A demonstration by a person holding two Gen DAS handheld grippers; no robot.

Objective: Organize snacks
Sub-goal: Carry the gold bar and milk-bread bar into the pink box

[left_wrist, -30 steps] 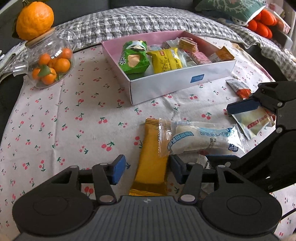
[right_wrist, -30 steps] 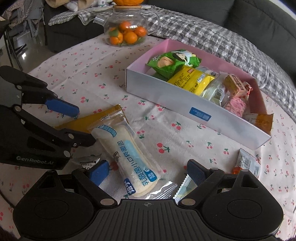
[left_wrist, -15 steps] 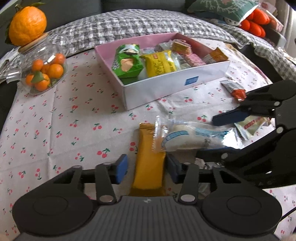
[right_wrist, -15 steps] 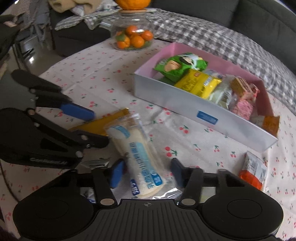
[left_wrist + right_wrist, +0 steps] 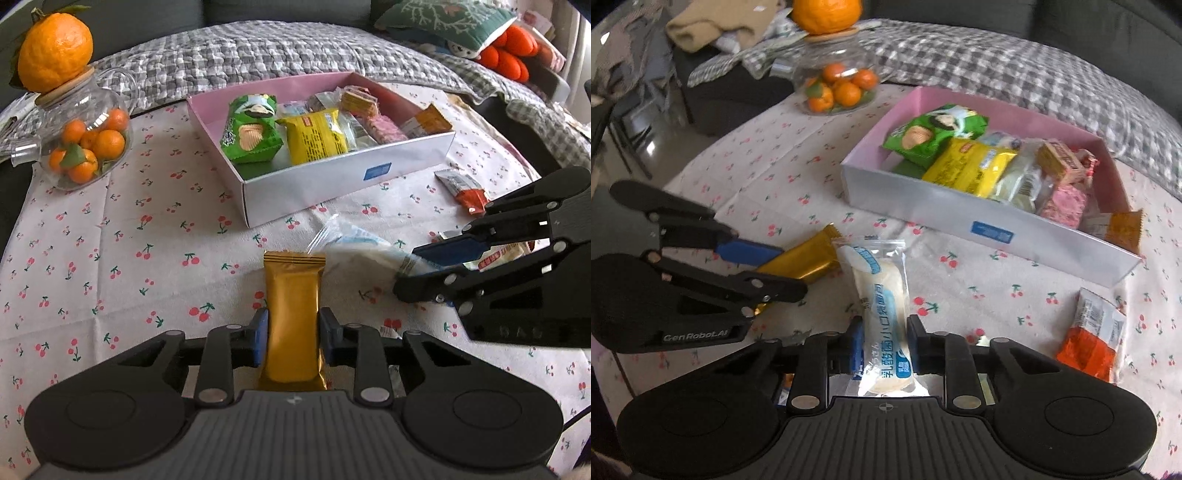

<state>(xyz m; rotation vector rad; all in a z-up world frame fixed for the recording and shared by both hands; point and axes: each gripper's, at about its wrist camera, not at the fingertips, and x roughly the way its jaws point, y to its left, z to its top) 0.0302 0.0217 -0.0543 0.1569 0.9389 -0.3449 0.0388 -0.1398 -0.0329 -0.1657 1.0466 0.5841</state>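
Open cloth [image 5: 110, 258] left of box [image 5: 332, 184] | left gripper [image 5: 293, 334] just closed, clamping gold bar [image 5: 293, 306] | right gripper [image 5: 884, 343] just closed, clamping bun [image 5: 882, 295]

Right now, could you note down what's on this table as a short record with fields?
left gripper: jaws just closed, pressing on gold snack bar
right gripper: jaws just closed, pressing on white bread packet
box: pink inside, part-filled with snacks
loose on cloth: orange-white packet
glass jar: small oranges inside, big orange on lid
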